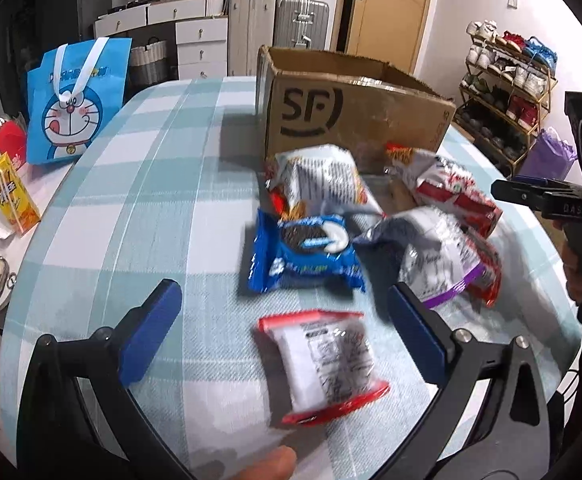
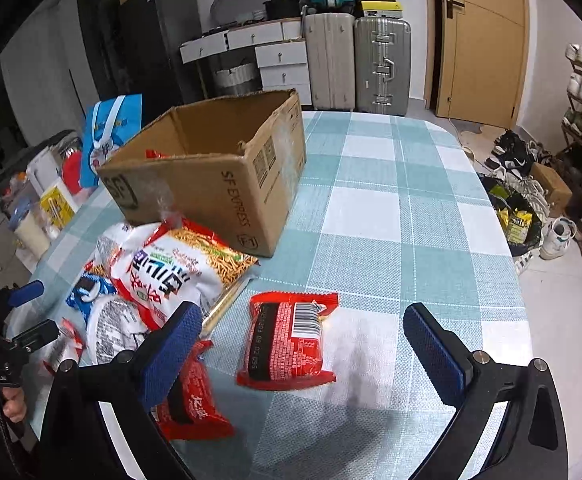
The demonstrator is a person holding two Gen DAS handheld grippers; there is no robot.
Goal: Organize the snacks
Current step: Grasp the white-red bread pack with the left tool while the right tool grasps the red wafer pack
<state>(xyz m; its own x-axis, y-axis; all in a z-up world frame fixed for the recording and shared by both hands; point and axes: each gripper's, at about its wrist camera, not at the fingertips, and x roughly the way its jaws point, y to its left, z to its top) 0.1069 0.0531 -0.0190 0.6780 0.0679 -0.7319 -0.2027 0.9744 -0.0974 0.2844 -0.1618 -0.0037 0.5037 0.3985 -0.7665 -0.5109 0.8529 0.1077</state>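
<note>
my left gripper spread wide over red-edged snack packet | blue cookie pack just beyond | cardboard box behind the pile | right gripper at far right

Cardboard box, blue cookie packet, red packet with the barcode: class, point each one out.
cardboard box (image 1: 331, 120), left wrist view, printed front wall.
blue cookie packet (image 1: 307, 254), left wrist view, middle of wrapper.
red packet with the barcode (image 2: 287, 344), right wrist view, printed back face.

Both fisheye views look forward and down, low and close over the checked desk. Left faces the cardboard box's logo side; right sees its end, sharing the snack pile.
</note>
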